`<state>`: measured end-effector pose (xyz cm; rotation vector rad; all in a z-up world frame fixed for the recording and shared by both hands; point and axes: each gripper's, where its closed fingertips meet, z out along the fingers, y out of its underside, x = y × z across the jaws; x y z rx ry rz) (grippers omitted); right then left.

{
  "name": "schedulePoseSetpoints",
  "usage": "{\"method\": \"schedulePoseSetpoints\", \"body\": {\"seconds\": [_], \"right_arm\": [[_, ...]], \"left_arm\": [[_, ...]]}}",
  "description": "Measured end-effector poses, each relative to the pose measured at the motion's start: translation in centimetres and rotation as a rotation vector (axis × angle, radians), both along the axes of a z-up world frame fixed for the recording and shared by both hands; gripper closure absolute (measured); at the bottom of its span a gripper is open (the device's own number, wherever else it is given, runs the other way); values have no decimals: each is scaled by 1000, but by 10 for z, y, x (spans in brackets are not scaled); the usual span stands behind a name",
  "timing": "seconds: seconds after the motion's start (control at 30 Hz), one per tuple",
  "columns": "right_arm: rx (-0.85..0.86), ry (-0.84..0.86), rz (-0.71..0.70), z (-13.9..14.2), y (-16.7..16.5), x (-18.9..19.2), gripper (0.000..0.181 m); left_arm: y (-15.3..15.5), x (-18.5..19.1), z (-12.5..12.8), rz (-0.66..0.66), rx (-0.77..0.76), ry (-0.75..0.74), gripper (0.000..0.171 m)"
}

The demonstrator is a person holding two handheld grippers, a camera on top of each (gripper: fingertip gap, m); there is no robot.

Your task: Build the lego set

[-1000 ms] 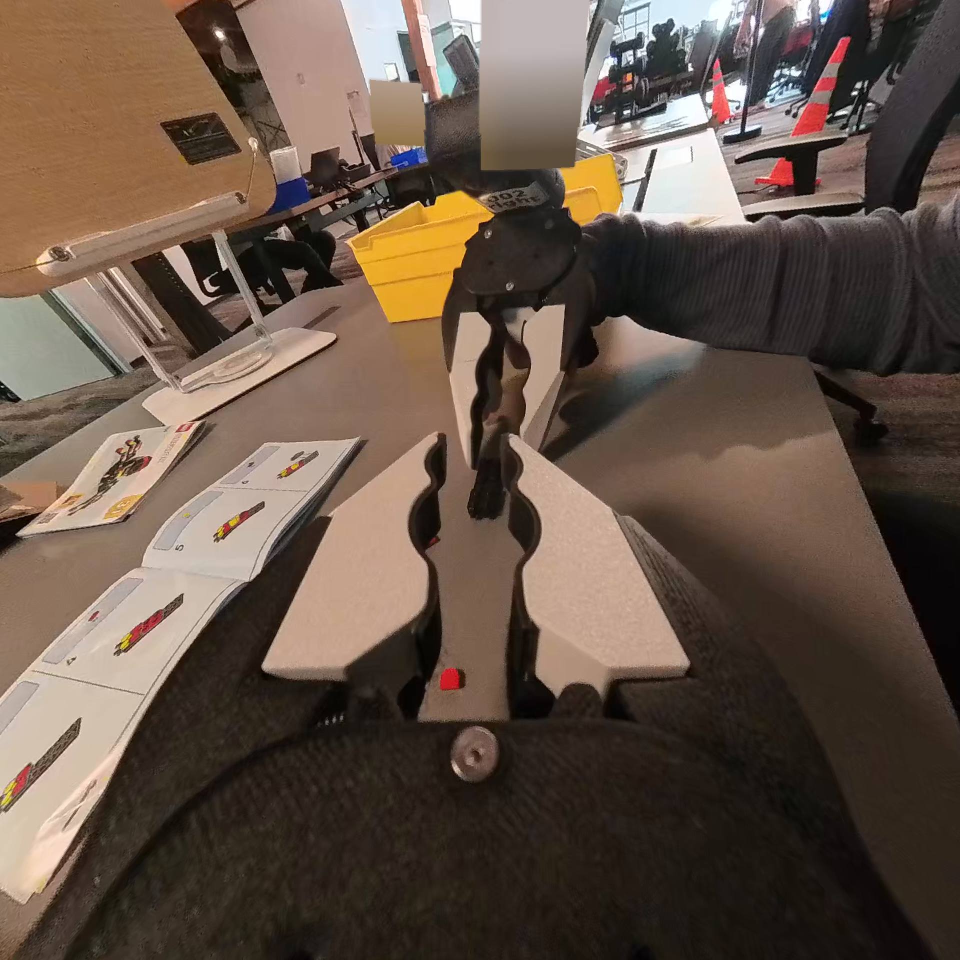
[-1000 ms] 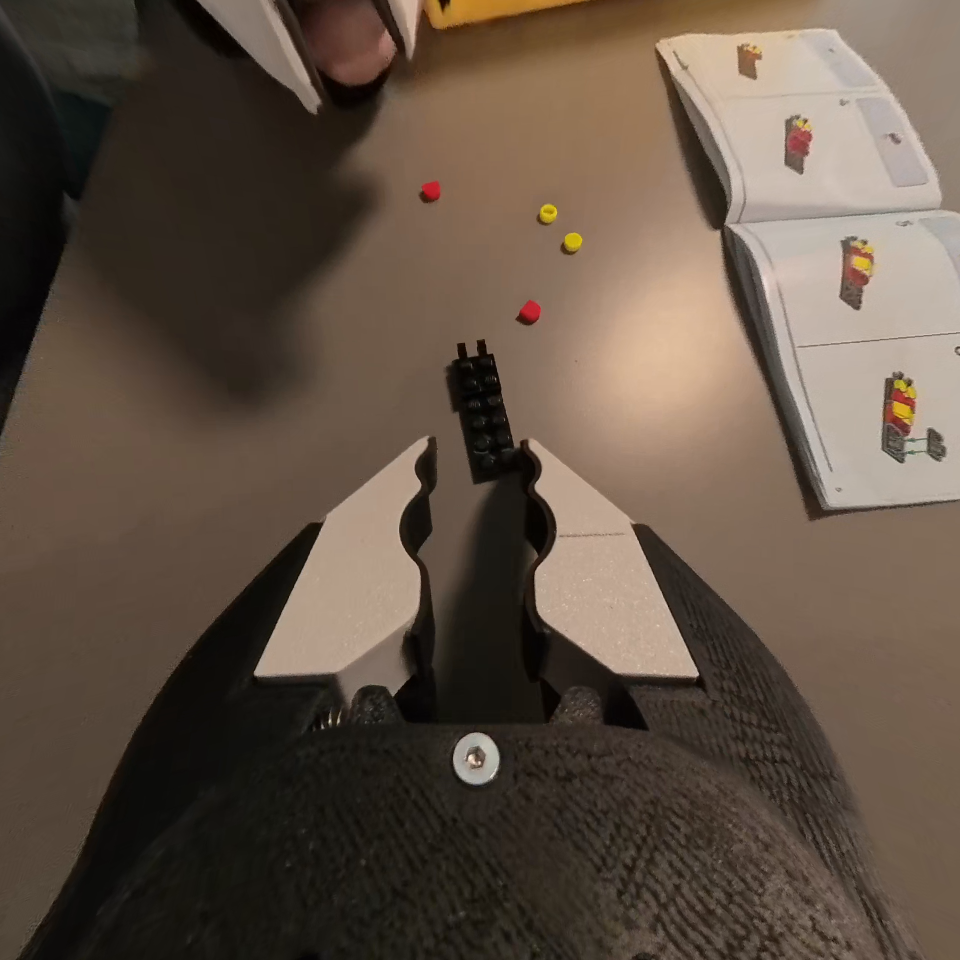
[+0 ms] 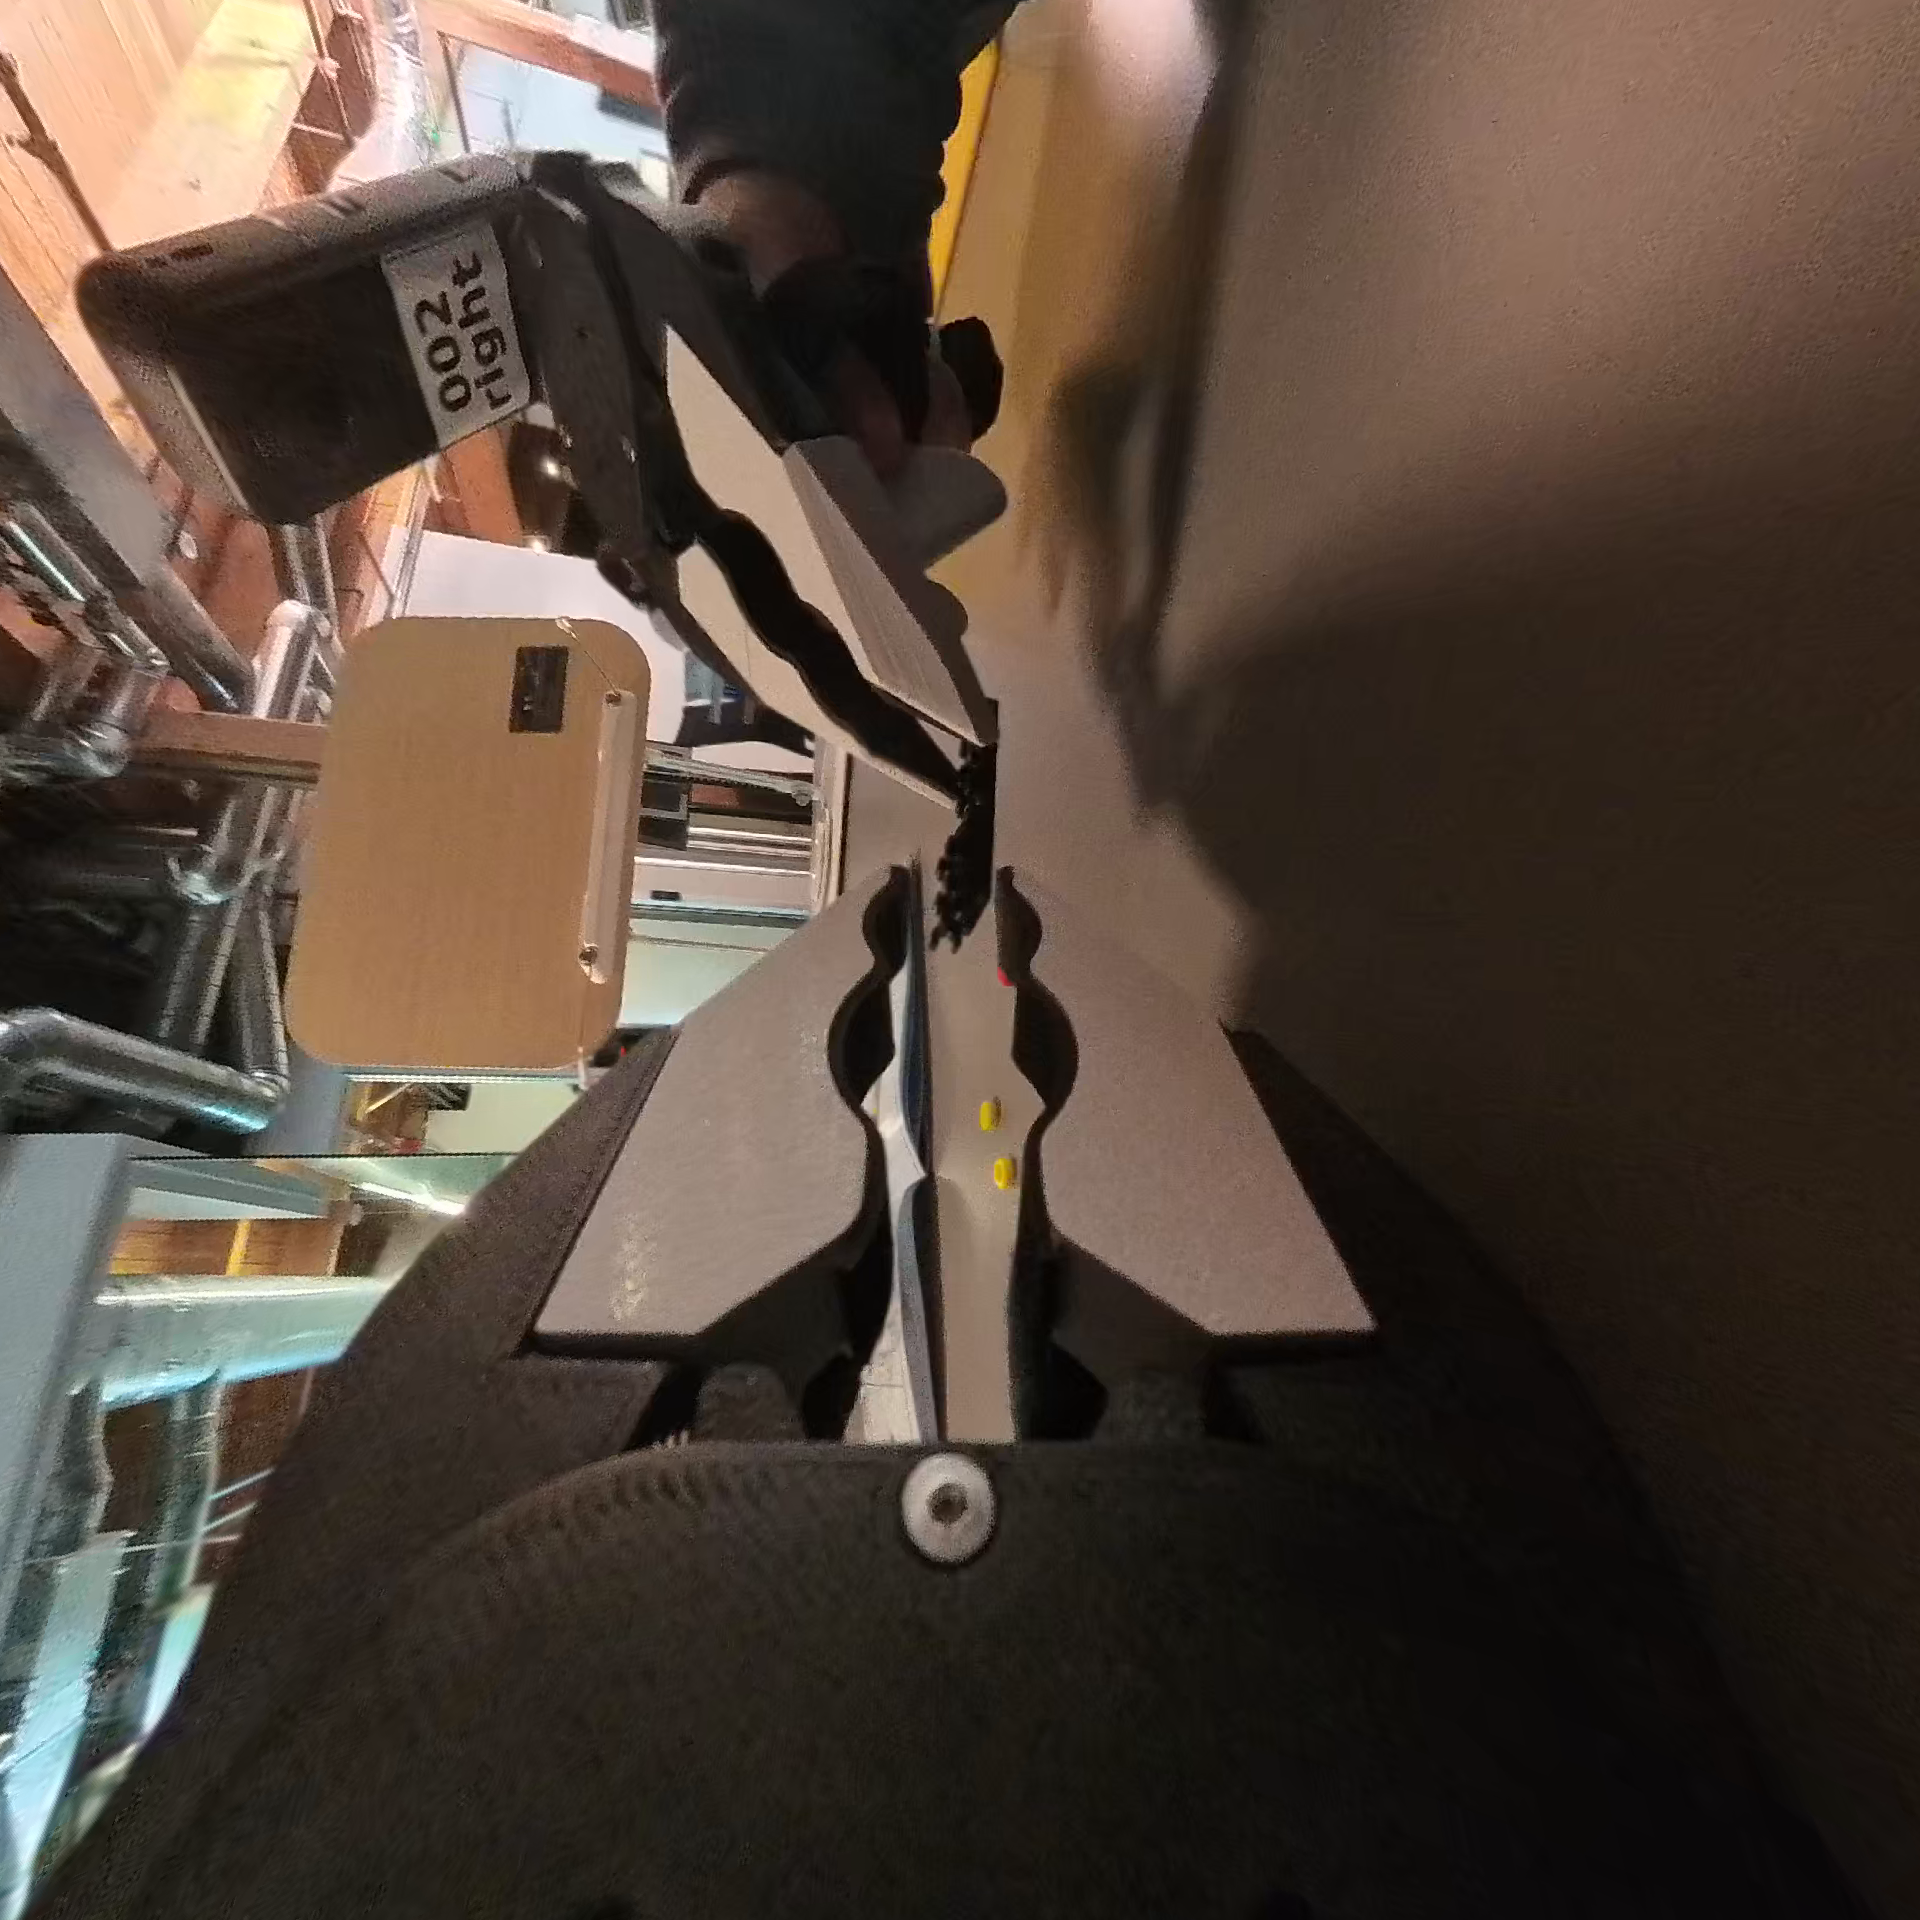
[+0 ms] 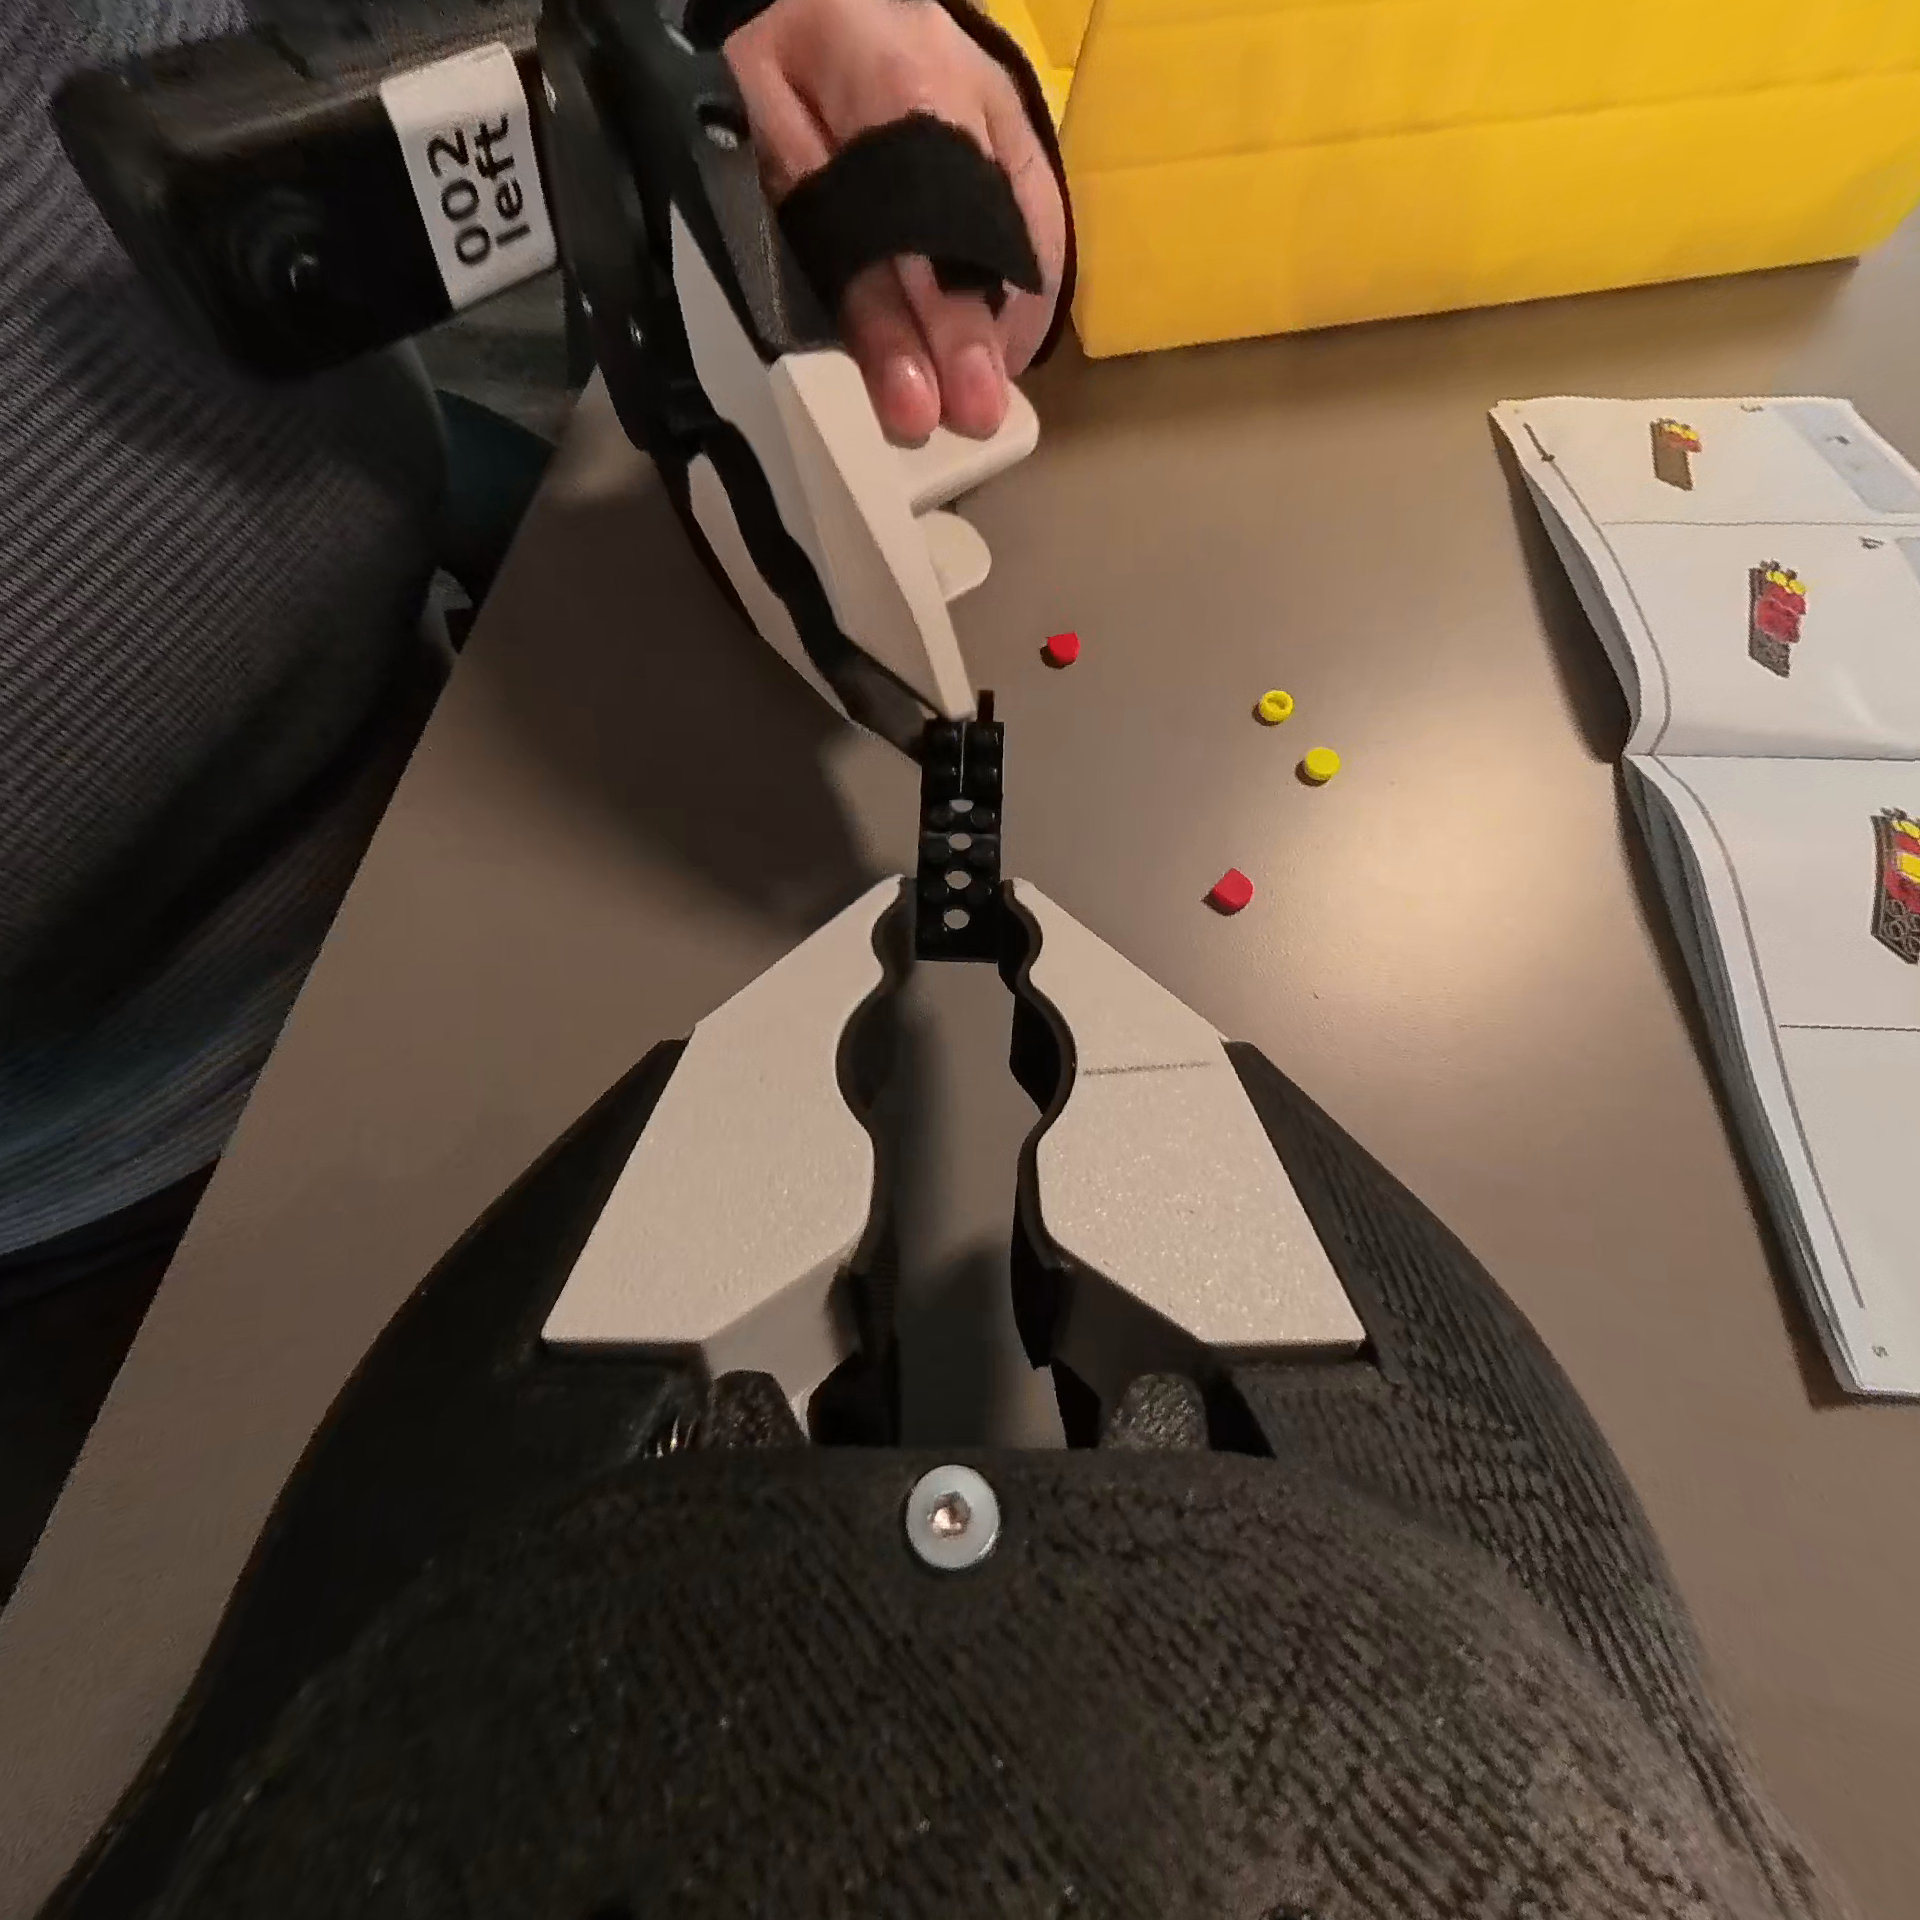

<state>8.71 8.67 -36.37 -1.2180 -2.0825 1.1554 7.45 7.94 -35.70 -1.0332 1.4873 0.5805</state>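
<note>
Hand-off or joint work is happening over the black plate [image 4: 958, 844]: the right gripper [image 4: 954, 902] is pinching the near end of this long studded lego piece between its fingertips, holding it just above the table [image 4: 644, 831], studs facing up in the right wrist view. The left gripper [image 4: 961, 712] is coming in from the far side, rolled onto its side, and its fingertips are meeting the plate's far end; whether they are pinching it or only touching I cannot tell, since one finger is hiding the other there. In the left wrist view the left gripper [image 3: 958, 883] is showing a narrow gap between its fingers, with the plate [image 3: 966, 852] hanging right at the tips.

Beside the plate, four small round pieces are lying loose on the table: a red stud [image 4: 1061, 648], a yellow stud [image 4: 1275, 707], a second yellow one [image 4: 1320, 765] and a second red one [image 4: 1230, 890]. The instruction booklet [image 4: 1766, 727] is lying open to the right, a yellow bin [image 4: 1455, 156] standing behind.

I judge the build is at an early step, with the base plate bare. The next move probably calls for steadying the plate flat, freeing one gripper, and fetching a stud to press onto it.
</note>
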Motion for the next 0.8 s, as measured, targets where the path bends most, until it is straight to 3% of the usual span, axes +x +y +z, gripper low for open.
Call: {"method": "schedulePoseSetpoints", "body": {"seconds": [0.33, 0.37, 0.5, 0.67, 0.8], "right_arm": [[-77, 70, -11, 12, 4, -2, 163], [-96, 100, -50, 15, 14, -4, 156], [-209, 135, -277, 20, 62, -31, 154], [-14, -6, -267, -10, 64, -64, 161], [-29, -63, -258, -17, 58, -80, 165]], "left_arm": [[-1, 0, 6, -10, 75, 27, 164], [-1, -1, 6, -6, 76, 29, 164], [0, -7, -1, 1, 61, 55, 164], [-1, -11, -9, -3, 53, 85, 164], [0, -14, -10, 9, 43, 81, 164]]}}
